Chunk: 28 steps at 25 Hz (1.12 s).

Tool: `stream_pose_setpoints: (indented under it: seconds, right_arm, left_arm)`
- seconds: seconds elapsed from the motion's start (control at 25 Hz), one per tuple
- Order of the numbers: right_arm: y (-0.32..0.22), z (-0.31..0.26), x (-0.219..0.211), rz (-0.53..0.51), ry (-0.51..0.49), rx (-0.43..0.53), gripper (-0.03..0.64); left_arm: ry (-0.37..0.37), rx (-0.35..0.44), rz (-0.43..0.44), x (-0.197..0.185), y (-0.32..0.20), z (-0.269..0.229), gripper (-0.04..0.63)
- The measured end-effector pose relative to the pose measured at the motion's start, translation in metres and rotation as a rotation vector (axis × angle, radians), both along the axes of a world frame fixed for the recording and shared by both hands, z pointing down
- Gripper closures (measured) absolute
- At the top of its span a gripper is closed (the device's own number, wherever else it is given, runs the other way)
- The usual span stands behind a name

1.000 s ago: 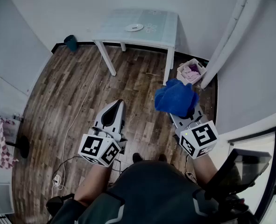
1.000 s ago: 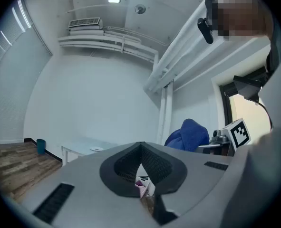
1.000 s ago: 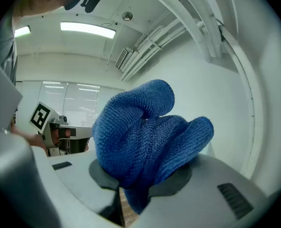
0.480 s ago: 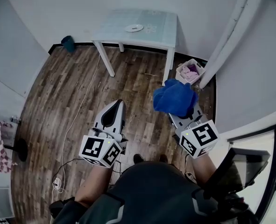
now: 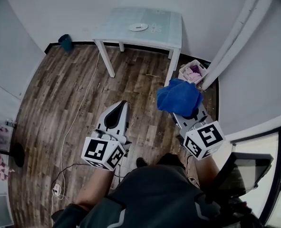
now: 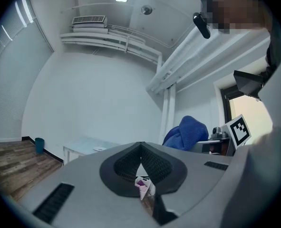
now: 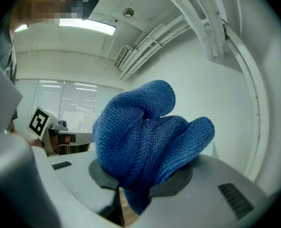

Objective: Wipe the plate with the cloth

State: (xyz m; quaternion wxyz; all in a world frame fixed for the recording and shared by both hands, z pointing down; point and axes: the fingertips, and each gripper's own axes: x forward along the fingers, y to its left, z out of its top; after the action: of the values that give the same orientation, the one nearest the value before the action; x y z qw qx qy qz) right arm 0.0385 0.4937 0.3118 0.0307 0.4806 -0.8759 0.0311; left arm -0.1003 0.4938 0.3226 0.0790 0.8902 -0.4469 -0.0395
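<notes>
My right tool (image 7: pixel 130 196) grips the cloth (image 7: pixel 145 137); my left tool (image 6: pixel 141 170) is closed, empty. The plate (image 5: pixel 138 27) is far ahead, wiping unstarted.

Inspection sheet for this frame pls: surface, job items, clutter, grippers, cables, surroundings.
Surface: pale white-legged table, ahead of both grippers.
Job's things: small round white plate on the table; blue terry cloth bunched in right gripper.
Clutter: white basket of pink cloths beside table leg; teal bin by wall.
Grippers: left gripper shut, empty; right gripper shut on cloth.
Cables: white cable trailing over wooden plank floor.
Surroundings: white walls.
</notes>
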Motion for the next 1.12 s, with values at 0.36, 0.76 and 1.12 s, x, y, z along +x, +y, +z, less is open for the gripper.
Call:
stream_pose_setpoints:
  seconds: [0.36, 0.76, 1.12]
  right_arm:
    - [-0.050, 0.006, 0.001, -0.024, -0.020, -0.003, 0.499]
    - [-0.156, 0.004, 0.020, -0.089, -0.037, 0.012, 0.499]
    - [-0.229, 0.001, 0.054, -0.126, -0.042, 0.012, 0.499]
  left_arm:
    - [-0.016, -0.005, -0.001, 0.006, -0.055, 0.007, 0.586]
    - [-0.023, -0.004, -0.042, 0.028, -0.158, 0.002, 0.586]
    - [-0.037, -0.024, -0.079, 0.057, -0.229, 0.000, 0.586]
